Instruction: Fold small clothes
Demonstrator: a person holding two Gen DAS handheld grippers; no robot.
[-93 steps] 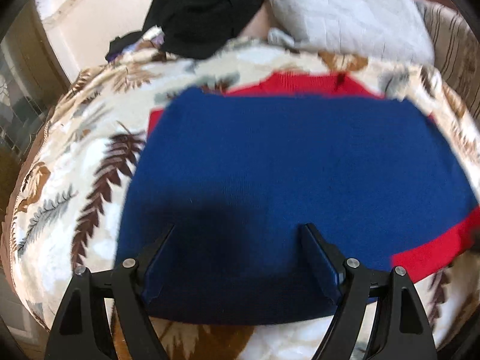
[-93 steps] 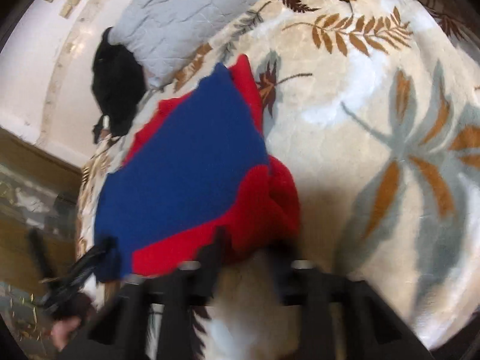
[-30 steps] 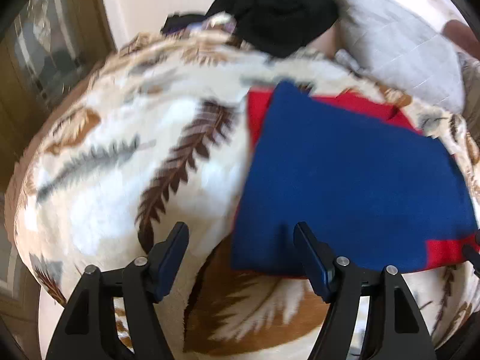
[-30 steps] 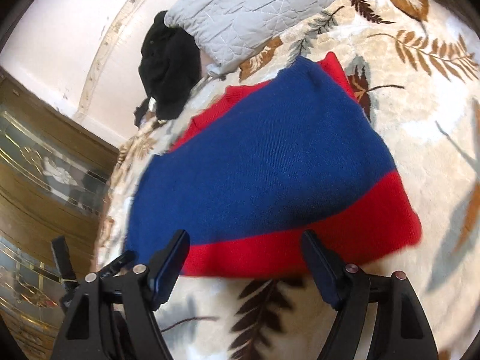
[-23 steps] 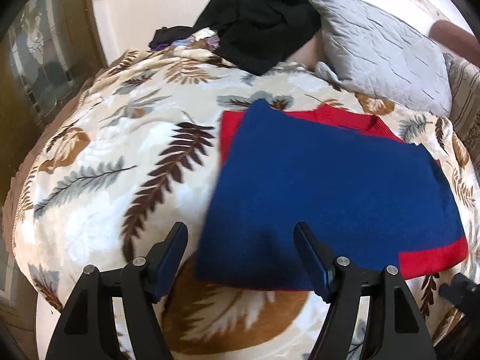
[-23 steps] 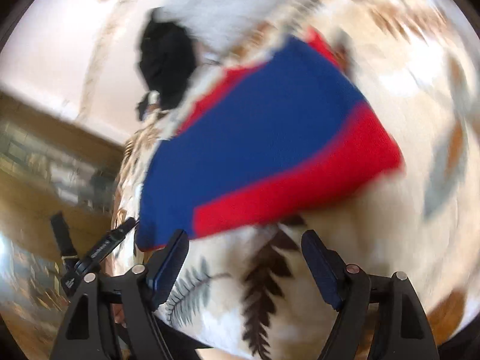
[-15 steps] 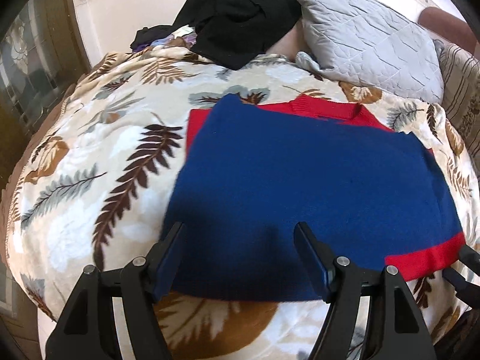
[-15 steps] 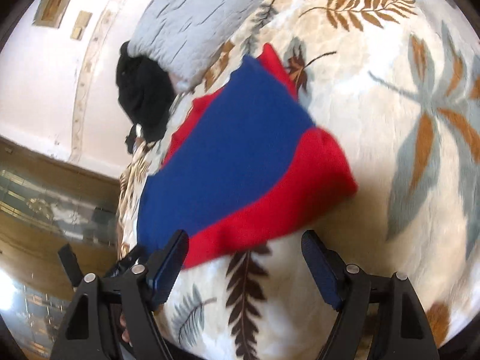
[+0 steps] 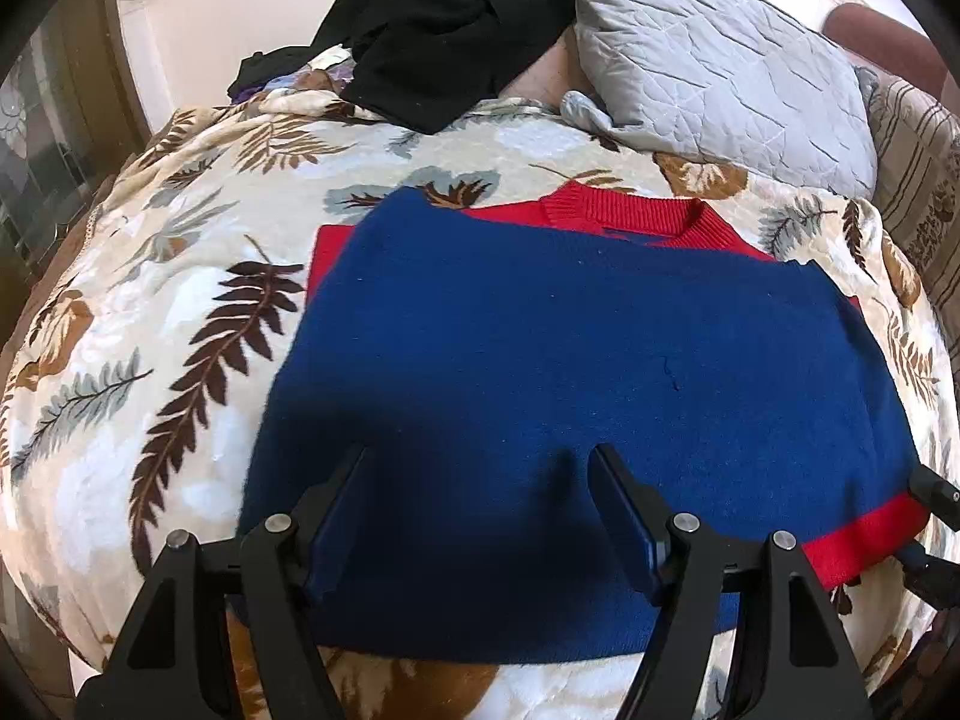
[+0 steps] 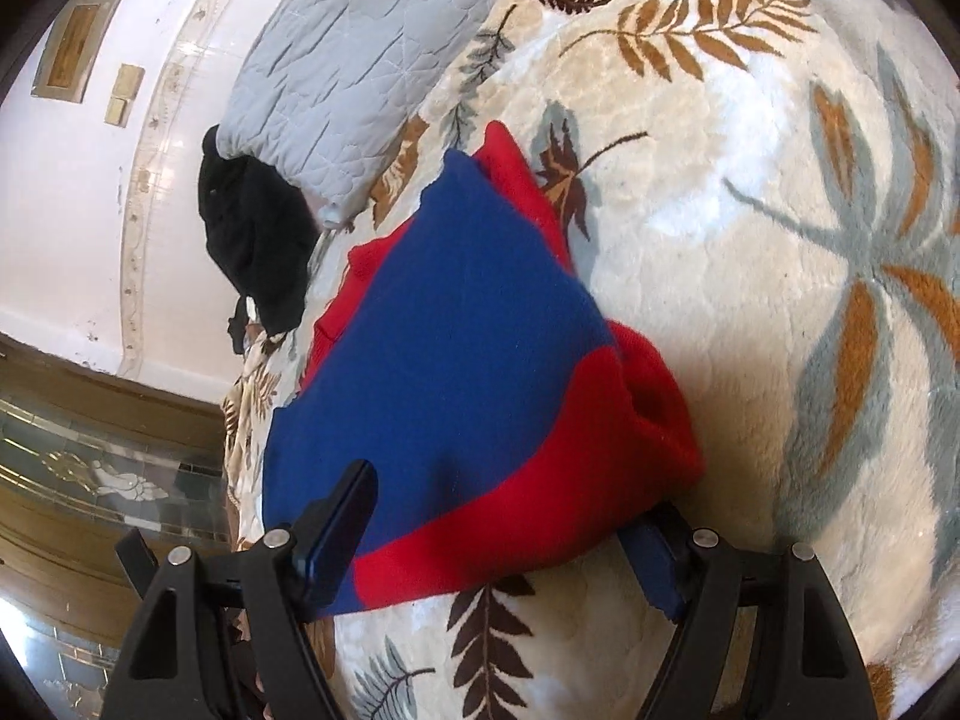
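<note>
A blue and red knitted sweater [image 9: 588, 360] lies folded on a leaf-patterned blanket [image 9: 150, 312]. Its blue panel is on top, with the red collar at the far edge and a red band at the near right. My left gripper [image 9: 480, 468] is open, its fingers over the near blue edge. In the right wrist view the sweater [image 10: 468, 360] lies with its red end bunched toward me. My right gripper [image 10: 510, 498] is open, its fingers on either side of the red end [image 10: 600, 468].
A grey quilted pillow [image 9: 720, 60] and a heap of black clothes [image 9: 444, 18] lie at the far end of the bed. A white wall is behind them. The blanket [image 10: 780, 240] spreads to the right of the sweater.
Both grippers have moved in toward the sweater's near edge. The left now straddles the blue edge and the right straddles the red end. Both have stayed open over the last second.
</note>
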